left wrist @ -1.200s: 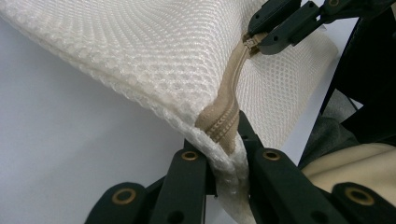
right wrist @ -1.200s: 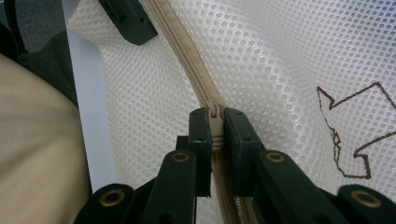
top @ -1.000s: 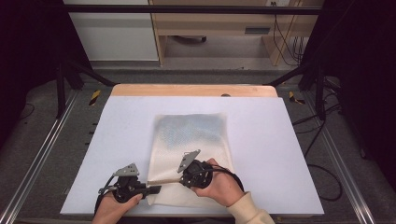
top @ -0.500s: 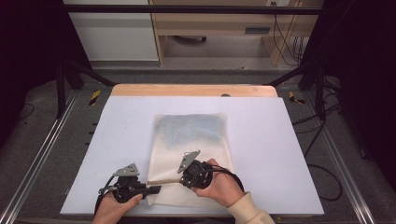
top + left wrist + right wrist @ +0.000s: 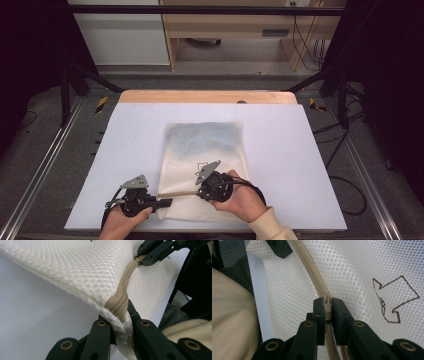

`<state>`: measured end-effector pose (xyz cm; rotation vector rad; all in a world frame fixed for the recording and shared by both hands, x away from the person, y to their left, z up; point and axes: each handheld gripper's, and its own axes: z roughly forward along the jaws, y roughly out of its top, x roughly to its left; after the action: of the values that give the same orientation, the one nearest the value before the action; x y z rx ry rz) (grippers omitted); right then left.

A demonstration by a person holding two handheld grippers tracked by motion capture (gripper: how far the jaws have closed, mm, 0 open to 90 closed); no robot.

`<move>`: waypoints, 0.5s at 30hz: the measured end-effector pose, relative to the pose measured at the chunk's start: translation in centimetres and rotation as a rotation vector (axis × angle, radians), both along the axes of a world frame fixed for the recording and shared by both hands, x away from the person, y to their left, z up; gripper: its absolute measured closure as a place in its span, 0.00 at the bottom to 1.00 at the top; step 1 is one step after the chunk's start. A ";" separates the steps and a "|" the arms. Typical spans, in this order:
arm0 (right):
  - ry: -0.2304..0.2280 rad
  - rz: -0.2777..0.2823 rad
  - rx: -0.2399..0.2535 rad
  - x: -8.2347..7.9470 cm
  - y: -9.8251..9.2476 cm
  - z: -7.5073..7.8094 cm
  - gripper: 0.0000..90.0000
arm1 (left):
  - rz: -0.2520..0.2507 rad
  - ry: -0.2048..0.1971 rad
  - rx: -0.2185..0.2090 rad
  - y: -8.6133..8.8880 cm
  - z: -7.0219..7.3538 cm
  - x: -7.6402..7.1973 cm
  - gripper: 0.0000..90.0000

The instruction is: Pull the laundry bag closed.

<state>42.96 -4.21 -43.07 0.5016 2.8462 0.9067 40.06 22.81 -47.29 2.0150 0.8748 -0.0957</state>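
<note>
A white mesh bag [image 5: 205,145] lies flat in the middle of the white table [image 5: 300,150], with a beige zipper [image 5: 124,287] running along its near edge. My left gripper [image 5: 169,202] is shut on the bag's near left corner, at the zipper's end [image 5: 120,315]. My right gripper [image 5: 200,190] is a short way to the right along the zipper, shut on the zipper pull [image 5: 327,308]. The edge between the two grippers is lifted slightly off the table. A brown arrow outline [image 5: 394,300] is stitched into the mesh beside the right gripper.
A wooden strip [image 5: 205,96] borders the table's far edge. Metal rails [image 5: 45,165] run along both sides, and cables [image 5: 345,185] lie on the floor to the right. A cream sleeve [image 5: 267,227] comes in at the bottom.
</note>
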 end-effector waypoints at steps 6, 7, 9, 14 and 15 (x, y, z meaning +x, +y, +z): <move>0.002 -0.013 0.002 -0.2 -0.6 -0.1 0.91 | -0.007 -0.001 0.005 -0.2 0.0 0.0 0.95; 0.001 -0.018 0.000 -0.2 -0.7 -0.1 0.91 | -0.005 0.000 0.005 -0.1 -0.1 0.0 0.95; 0.002 -0.023 0.001 -0.2 -1.0 -0.2 0.91 | -0.005 0.000 0.004 -0.1 0.0 0.0 0.95; 0.001 -0.032 0.010 -0.1 -1.5 0.0 0.91 | -0.003 0.002 -0.004 -0.1 0.0 0.0 0.95; 0.001 -0.031 0.013 -0.2 -1.5 0.0 0.91 | -0.002 0.000 -0.003 -0.1 0.0 0.0 0.95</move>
<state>42.81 -5.76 -43.05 0.5461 2.8271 0.9210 40.04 22.73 -47.32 2.0132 0.8729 -0.0981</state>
